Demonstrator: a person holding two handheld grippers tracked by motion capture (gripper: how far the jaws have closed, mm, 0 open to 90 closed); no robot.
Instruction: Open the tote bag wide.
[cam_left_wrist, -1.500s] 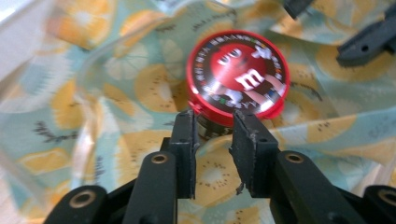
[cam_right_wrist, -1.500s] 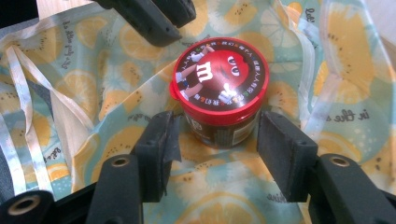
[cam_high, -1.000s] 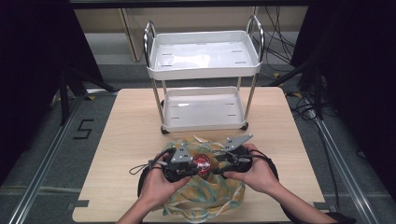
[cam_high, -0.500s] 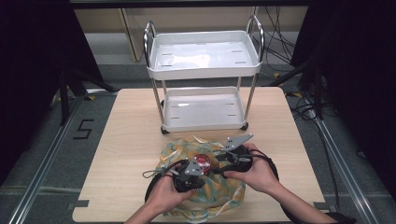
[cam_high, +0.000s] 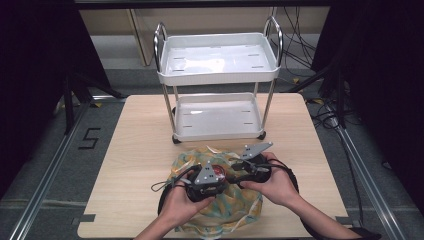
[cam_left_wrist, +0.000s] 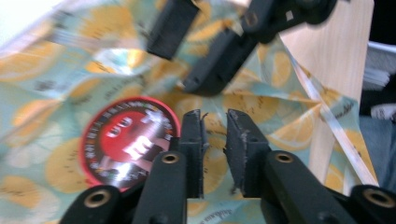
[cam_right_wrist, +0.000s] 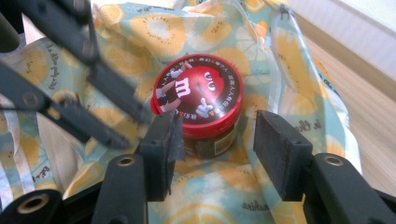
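Two black two-jaw grippers meet over the crinkled plastic bag printed with yellow lemon slices (cam_high: 220, 210) near the front edge of the pale wooden table (cam_high: 135, 150), where a small dark jar with a round red lid (cam_right_wrist: 198, 100) sits on the bag. Your left gripper (cam_left_wrist: 215, 140) has just been opening, its jaws parted by a narrow gap with nothing clamped, just beside the lid. Your right gripper (cam_right_wrist: 215, 140) stands spread around the jar, pads apart from it.
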